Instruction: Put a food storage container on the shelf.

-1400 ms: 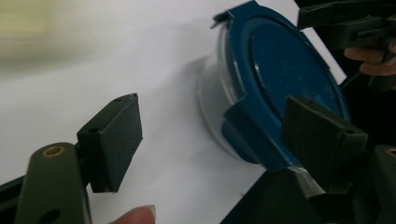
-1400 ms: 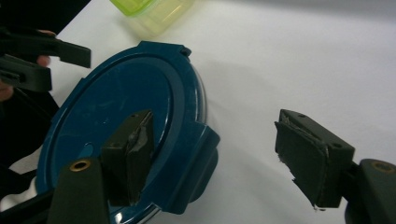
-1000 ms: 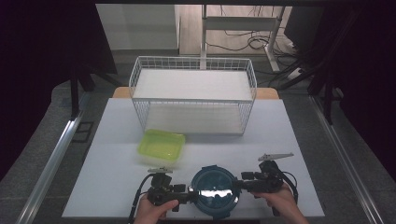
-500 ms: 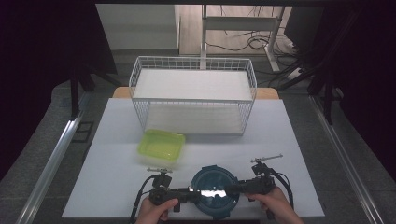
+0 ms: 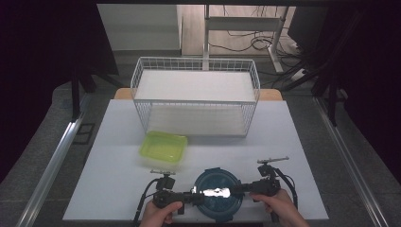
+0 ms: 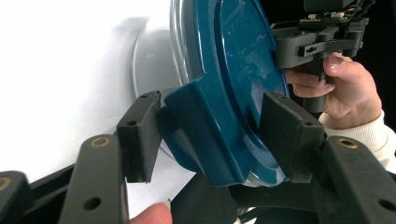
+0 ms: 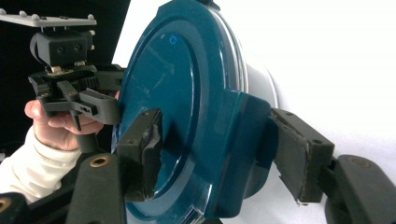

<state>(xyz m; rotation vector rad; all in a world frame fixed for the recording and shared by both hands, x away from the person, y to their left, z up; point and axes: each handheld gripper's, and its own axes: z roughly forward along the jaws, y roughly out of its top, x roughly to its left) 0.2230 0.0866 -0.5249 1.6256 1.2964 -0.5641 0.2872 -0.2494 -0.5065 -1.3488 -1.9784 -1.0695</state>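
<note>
Two claws, left claw [image 5: 197, 198] and right claw [image 5: 235, 190], each clamp a latch of the blue-lidded container [image 5: 217, 194], low centre on the white tabletop [image 5: 293, 142]; grey floor [image 5: 42, 142] and dark surroundings around.

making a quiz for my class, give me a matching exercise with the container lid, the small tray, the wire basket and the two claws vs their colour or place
Things:
1. round lid
2. small tray
3. wire basket
4. left claw and right claw

Descriptions:
a. white, at the far end of the table
b. dark blue, at the near edge
c. on opposite latch tabs of the lid
d. yellow-green, in front of the basket

Pairs: 1-b, 2-d, 3-a, 4-c
</note>
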